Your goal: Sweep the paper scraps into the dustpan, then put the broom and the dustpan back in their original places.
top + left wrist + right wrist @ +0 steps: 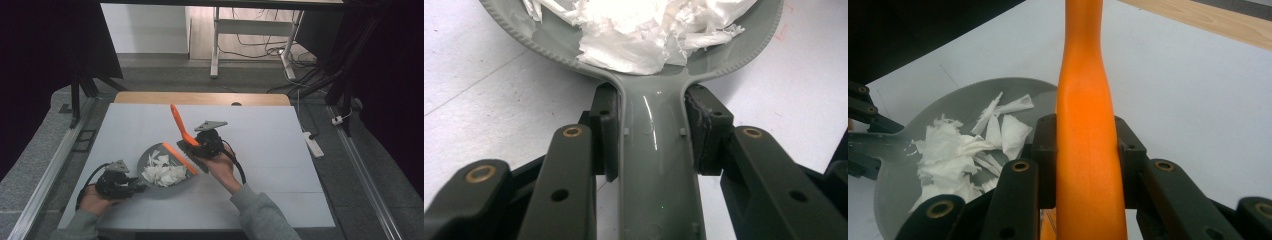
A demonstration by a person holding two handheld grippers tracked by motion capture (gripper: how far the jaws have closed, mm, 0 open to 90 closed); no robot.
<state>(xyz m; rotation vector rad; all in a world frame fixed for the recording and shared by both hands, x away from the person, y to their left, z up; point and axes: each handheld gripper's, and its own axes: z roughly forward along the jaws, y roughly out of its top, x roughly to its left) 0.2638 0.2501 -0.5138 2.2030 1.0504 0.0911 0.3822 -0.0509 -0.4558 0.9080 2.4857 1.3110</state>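
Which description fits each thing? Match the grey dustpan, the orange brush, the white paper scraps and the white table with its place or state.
Things:
1. grey dustpan
2. orange brush
3. white paper scraps
4. white table

Descriptions:
a. heaped inside the pan
b. handle clamped in the right gripper
c. lies under everything
d. handle clamped in the left gripper

Pairs: 1-d, 2-b, 3-a, 4-c

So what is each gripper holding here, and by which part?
Left gripper clamps the grey plastic dustpan by its handle; right gripper clamps the orange-handled brush around its handle.
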